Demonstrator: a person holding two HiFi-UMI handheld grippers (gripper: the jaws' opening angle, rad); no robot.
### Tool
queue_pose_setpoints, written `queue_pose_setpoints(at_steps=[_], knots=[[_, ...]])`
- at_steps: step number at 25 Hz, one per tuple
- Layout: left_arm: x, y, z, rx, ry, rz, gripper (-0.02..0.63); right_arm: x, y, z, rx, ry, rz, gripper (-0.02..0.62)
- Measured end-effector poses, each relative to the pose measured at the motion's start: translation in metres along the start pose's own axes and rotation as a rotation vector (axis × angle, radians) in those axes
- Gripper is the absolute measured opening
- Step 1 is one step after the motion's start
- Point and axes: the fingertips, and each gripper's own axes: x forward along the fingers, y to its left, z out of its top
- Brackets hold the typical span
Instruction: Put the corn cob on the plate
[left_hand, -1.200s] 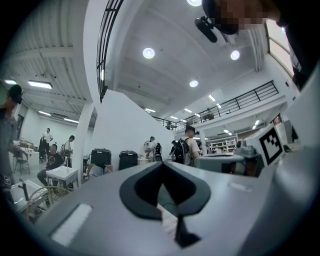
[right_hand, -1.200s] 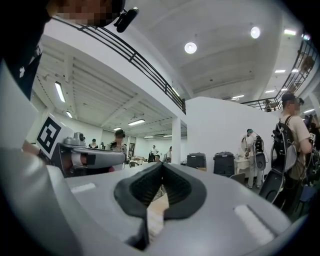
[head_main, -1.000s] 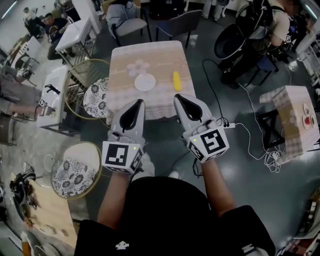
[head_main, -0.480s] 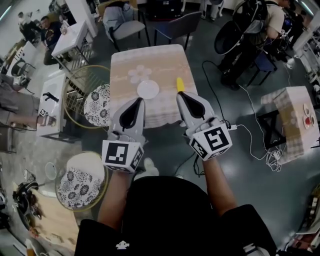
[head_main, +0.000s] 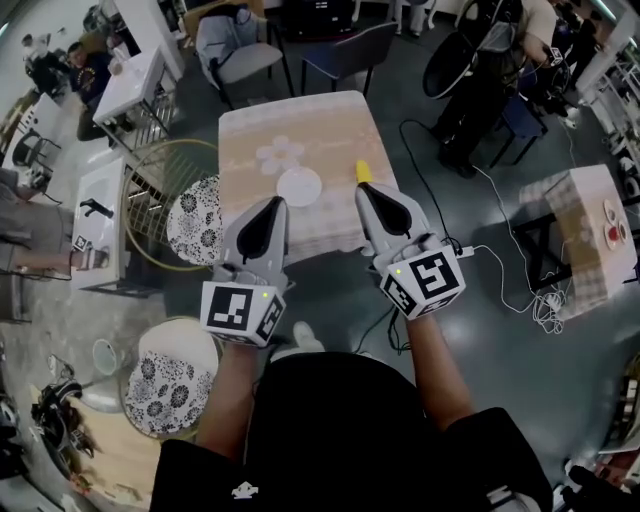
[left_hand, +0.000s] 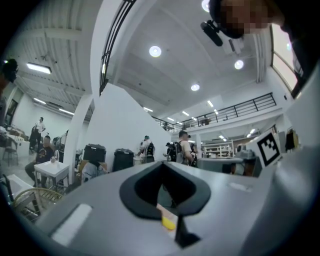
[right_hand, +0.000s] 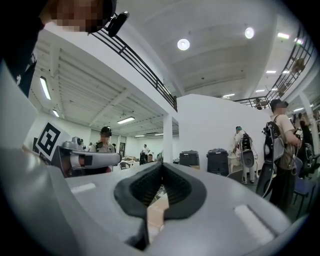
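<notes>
Just beyond the closed, empty fingertips of the right gripper (head_main: 369, 192) the corn cob (head_main: 364, 172) is seen, lying lengthwise along their line; the left gripper (head_main: 275, 203), likewise closed, is farther off.

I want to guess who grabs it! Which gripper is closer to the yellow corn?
The right gripper: its tip shows right beside the corn cob; the left gripper sits farther off, nearer the plate.

- Big open hall, this one, lab-like: high white ceiling (left_hand: 165, 75), round lights (left_hand: 155, 51), a railed mezzanine (left_hand: 240, 107) up high.
- Bare grey floor (head_main: 500, 400), power strip (head_main: 462, 250) and cables trailing over it.
- Cloth-covered bench (head_main: 320, 125), a second one (head_main: 580, 215) off right, chairs (head_main: 345, 50) round about.
- People wearing backpack rigs (right_hand: 277, 145) standing around, and another person (head_main: 85, 70) seated by a white table (head_main: 140, 75).
</notes>
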Motion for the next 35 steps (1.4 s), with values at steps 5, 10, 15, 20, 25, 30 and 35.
queue_pose_setpoints(at_steps=[5,10,15,20,25,30,35], knots=[[0.001,0.015,-0.004,-0.009,0.009,-0.037,0.008,0.016,0.005,-0.005,-0.012,0.023,-0.024,0.002],[0.003,0.033,-0.009,-0.018,0.014,-0.062,0.008,0.031,0.010,-0.006,-0.014,0.025,-0.040,0.002],[0.008,0.042,-0.014,-0.044,0.016,-0.095,0.008,0.037,0.013,-0.004,-0.010,0.018,-0.055,0.002],[0.013,0.047,-0.017,-0.052,0.017,-0.109,0.008,0.040,0.012,-0.005,-0.008,0.023,-0.065,0.002],[0.017,0.051,-0.020,-0.062,0.017,-0.115,0.008,0.044,0.007,-0.010,-0.007,0.038,-0.083,0.002],[0.028,0.050,-0.029,-0.079,0.037,-0.115,0.008,0.048,-0.004,-0.014,0.002,0.044,-0.086,0.002],[0.047,0.050,-0.032,-0.060,0.052,-0.110,0.008,0.055,-0.026,-0.020,0.021,0.046,-0.091,0.002]])
